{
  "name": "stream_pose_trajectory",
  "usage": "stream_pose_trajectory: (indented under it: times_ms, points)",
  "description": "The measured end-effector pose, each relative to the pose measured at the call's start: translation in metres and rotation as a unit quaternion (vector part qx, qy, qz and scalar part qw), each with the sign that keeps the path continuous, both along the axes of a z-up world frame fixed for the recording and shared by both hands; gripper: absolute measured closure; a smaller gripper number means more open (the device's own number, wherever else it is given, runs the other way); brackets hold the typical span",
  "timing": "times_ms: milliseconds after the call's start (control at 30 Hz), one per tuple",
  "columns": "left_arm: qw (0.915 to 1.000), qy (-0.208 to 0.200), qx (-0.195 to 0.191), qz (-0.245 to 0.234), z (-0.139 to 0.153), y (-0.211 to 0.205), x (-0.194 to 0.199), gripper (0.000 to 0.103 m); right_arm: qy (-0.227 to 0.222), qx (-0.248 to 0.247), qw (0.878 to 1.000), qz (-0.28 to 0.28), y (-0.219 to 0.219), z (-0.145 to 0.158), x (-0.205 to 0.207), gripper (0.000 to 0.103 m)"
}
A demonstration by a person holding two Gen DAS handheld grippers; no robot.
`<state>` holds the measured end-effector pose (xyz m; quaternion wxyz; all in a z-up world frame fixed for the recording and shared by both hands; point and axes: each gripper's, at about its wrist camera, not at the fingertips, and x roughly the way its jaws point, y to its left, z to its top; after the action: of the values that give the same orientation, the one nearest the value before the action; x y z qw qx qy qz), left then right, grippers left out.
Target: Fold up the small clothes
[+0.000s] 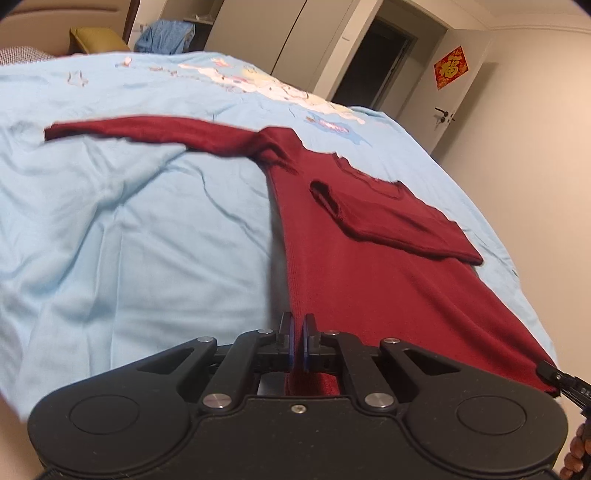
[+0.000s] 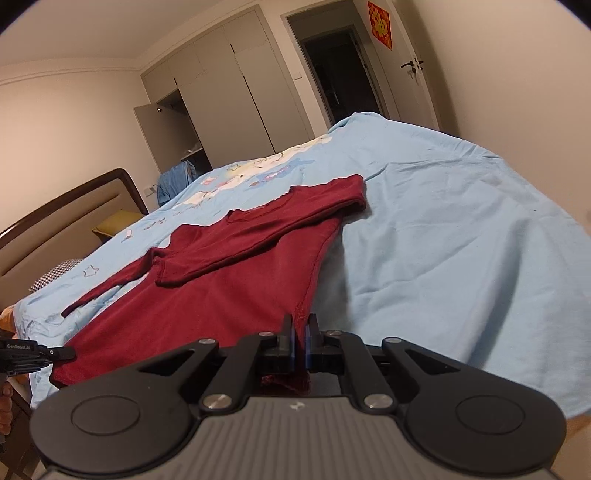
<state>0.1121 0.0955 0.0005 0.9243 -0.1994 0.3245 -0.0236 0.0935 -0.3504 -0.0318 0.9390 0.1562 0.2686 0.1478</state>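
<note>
A dark red long-sleeved top point(image 1: 369, 266) lies spread on the light blue bedsheet point(image 1: 129, 240). One sleeve stretches out to the left; the other is folded across the chest. My left gripper point(image 1: 298, 332) is shut on the hem at the top's left bottom corner, red cloth showing between its pads. In the right wrist view the same top point(image 2: 229, 284) runs away from me, and my right gripper point(image 2: 300, 334) is shut on the hem's right corner. Each gripper's tip shows at the edge of the other's view: right gripper point(image 1: 554, 374), left gripper point(image 2: 55, 352).
The bed has a padded headboard point(image 2: 74, 218), an olive pillow point(image 1: 98, 40) and a blue garment point(image 1: 166, 35) beyond it. White wardrobes point(image 2: 229, 88), a dark doorway point(image 2: 336, 70) and a door with a red decoration point(image 1: 450, 66) stand behind. A hand shows at one edge point(image 1: 578, 450).
</note>
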Motion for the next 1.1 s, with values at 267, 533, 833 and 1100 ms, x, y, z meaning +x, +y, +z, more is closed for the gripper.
stream_pose_trajectory:
  times_ms: [267,533,833,1100]
  points:
    - [0.9992,0.03,-0.027,0.002,-0.025,0.006,-0.006,0.099,0.03,-0.022,0.999,-0.006,0.0,-0.015,-0.005,0.098]
    - [0.9981,0.049,-0.038,-0.006,-0.033,0.01,0.003,0.075,0.033,-0.074,0.997,0.002,0.007,-0.025,-0.002,0.09]
    - [0.9958,0.011,-0.04,0.082,-0.016,0.062,0.028,0.009,0.026,-0.079,0.997,-0.009,0.006,-0.028,0.011,0.026]
    - [0.9782,-0.022,-0.037,0.203,0.003,0.145,0.075,0.001,0.013,-0.074,0.997,-0.009,0.015,-0.024,0.021,0.003]
